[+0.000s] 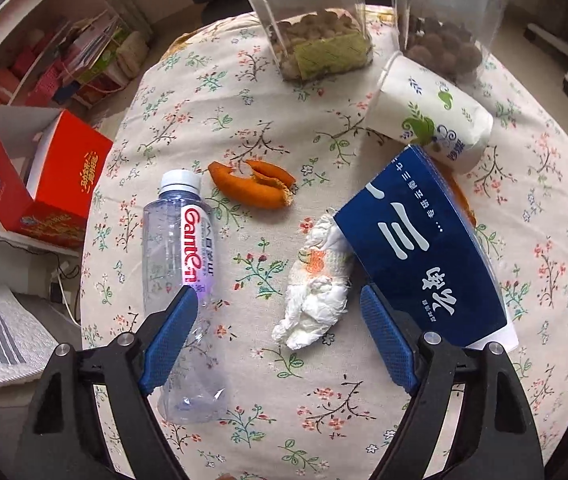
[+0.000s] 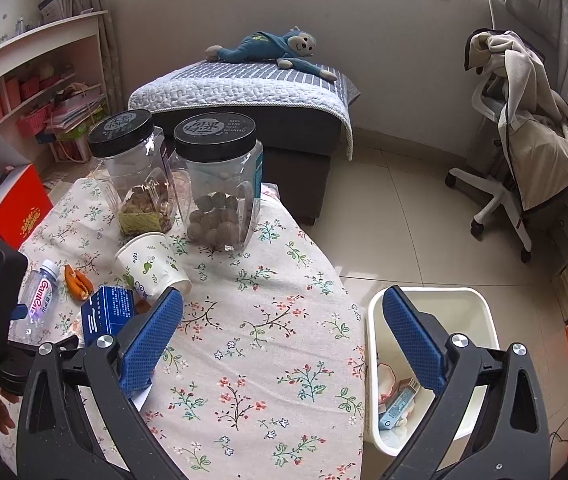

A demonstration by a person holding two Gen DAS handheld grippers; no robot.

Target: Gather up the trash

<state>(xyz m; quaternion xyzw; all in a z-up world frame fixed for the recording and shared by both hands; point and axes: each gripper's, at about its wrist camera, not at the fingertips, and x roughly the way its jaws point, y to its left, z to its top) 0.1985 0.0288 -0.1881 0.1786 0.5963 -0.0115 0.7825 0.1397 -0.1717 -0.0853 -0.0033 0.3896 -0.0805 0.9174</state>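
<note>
On the floral tablecloth (image 1: 244,120) lie a crumpled white tissue (image 1: 316,292), an orange peel (image 1: 260,186), an empty clear Ganten bottle (image 1: 180,264), a blue box (image 1: 424,248) and a tipped paper cup (image 1: 428,116). My left gripper (image 1: 280,312) is open just above the table, its fingers either side of the tissue, the left finger over the bottle. My right gripper (image 2: 284,344) is open and empty above the table's right edge, beside a white trash bin (image 2: 480,308) that holds a few scraps. The bottle (image 2: 40,300), peel (image 2: 76,278), box (image 2: 108,314) and cup (image 2: 152,266) show at left in the right wrist view.
Two clear jars with black lids (image 2: 220,180) (image 2: 132,172) stand at the table's far end. A red carton (image 1: 44,176) and shelves (image 2: 36,92) are to the left. A covered bench with a stuffed monkey (image 2: 268,50) stands behind, an office chair (image 2: 524,148) to the right.
</note>
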